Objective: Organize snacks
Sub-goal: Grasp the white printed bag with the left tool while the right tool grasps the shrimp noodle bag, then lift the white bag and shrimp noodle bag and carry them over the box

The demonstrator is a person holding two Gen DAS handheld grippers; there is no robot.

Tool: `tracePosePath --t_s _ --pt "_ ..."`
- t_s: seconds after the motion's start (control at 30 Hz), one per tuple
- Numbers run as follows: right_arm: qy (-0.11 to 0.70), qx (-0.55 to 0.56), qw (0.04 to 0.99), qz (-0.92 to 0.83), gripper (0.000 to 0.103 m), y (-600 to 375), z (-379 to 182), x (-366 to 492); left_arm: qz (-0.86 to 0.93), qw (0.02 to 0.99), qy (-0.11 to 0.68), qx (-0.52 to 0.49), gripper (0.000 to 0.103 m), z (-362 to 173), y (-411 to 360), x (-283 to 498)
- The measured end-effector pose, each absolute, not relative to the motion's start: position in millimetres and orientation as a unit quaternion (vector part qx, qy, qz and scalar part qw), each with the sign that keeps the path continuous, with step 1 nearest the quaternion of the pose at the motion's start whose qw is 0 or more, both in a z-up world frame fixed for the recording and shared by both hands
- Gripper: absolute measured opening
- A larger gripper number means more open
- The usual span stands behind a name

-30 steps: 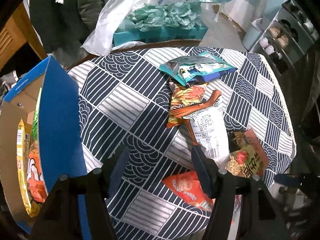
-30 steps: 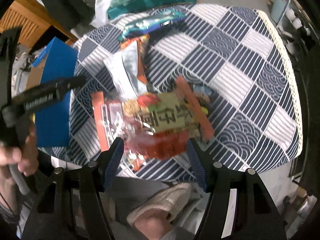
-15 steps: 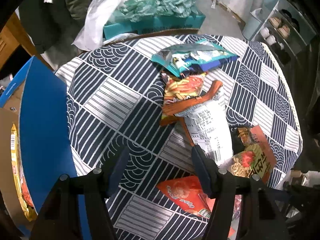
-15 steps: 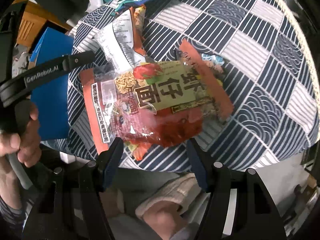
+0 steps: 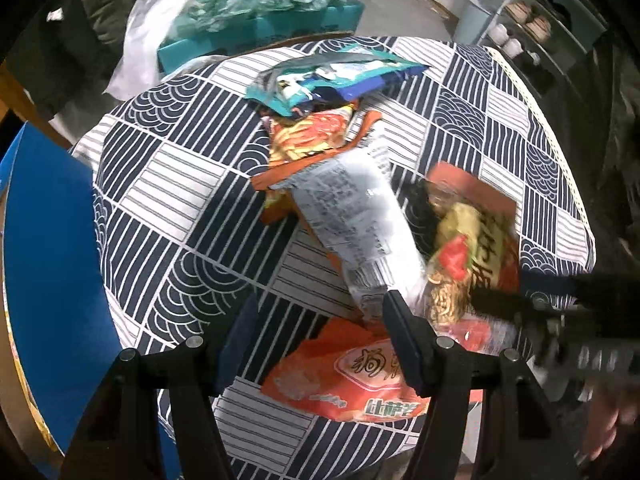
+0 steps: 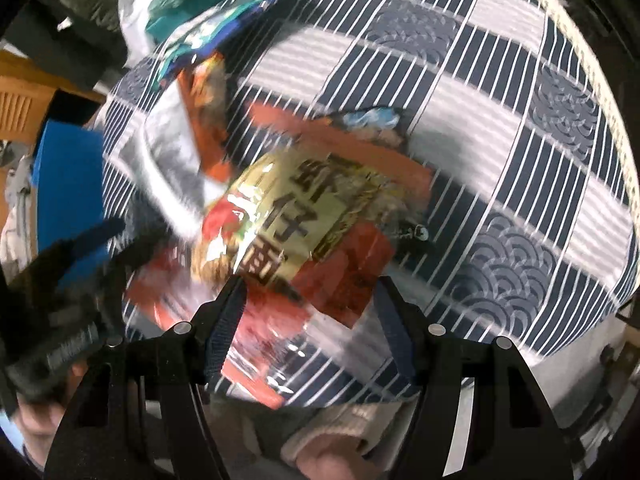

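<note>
Several snack packs lie on a round table with a navy and white patterned cloth [image 5: 168,184]. A red and gold noodle pack [image 6: 296,216] lies right in front of my right gripper [image 6: 308,300], which is open with the pack's near end between the fingers. In the left wrist view the same pack [image 5: 468,248] lies at the right, beside a silver-backed pack [image 5: 356,216], an orange pack [image 5: 348,376], a yellow-red pack [image 5: 308,136] and a teal pack [image 5: 332,76]. My left gripper [image 5: 320,324] is open and empty above the cloth.
A blue cardboard box [image 5: 48,264] with packs inside stands at the table's left edge. A teal crate [image 5: 260,28] of green bags and a white plastic bag [image 5: 140,40] sit on the floor behind the table. My right gripper shows at the right [image 5: 560,312] in the left wrist view.
My right gripper has moved in closer to the noodle pack, which now fills its view and is blurred. My left gripper has shifted right, so the box has slid toward the frame's left edge.
</note>
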State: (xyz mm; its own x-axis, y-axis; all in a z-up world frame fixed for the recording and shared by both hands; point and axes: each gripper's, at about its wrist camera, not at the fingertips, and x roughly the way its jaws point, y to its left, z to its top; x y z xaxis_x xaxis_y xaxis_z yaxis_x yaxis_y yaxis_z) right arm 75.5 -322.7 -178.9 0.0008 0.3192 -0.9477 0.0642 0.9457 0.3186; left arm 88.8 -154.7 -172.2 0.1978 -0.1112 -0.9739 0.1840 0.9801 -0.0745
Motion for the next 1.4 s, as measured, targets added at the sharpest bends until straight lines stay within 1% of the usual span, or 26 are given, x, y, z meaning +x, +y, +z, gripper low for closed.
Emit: tracePosePath --t_s 0.1,0.33,0.63,1.03,1.07,1.1,1.2,1.3,1.4 --pt "0.697 0.127 0.700 0.085 0.066 -325.3 -180.0 88.7 -0.091 0.772 0.629 0.026 0.066 -173.4 -154.5 90.3" --pt "0.693 0.119 0.707 0.070 0.068 -316.6 -181.5 106.4 -0.073 0.762 0.642 -0.023 0.066 -178.7 -134.9 97.0" --pt "0.694 0.094 0.711 0.065 0.069 -287.5 -192.0 124.5 -0.064 0.760 0.646 -0.033 0.066 -182.4 -122.8 98.9" --pt "0.692 0.094 0.712 0.076 0.069 -269.2 -202.0 138.6 -0.060 0.752 0.653 -0.060 0.068 -188.4 -110.3 104.5" --pt "0.689 0.093 0.714 0.082 0.062 -268.9 -201.1 138.2 -0.061 0.752 0.654 -0.061 0.068 -188.4 -110.3 104.7" --pt "0.688 0.094 0.714 0.090 0.051 -268.9 -200.2 137.5 -0.061 0.752 0.654 -0.061 0.068 -188.2 -110.7 105.0" --pt "0.687 0.103 0.712 0.102 0.032 -272.1 -199.3 133.2 -0.061 0.752 0.654 -0.061 0.068 -187.7 -112.9 106.3" --pt "0.684 0.116 0.713 0.104 0.021 -282.1 -196.1 128.2 -0.061 0.753 0.652 -0.066 0.068 -186.4 -114.5 108.3" --pt "0.680 0.126 0.715 0.105 0.018 -291.8 -191.4 125.4 -0.060 0.751 0.654 -0.070 0.068 -184.8 -117.9 110.0"
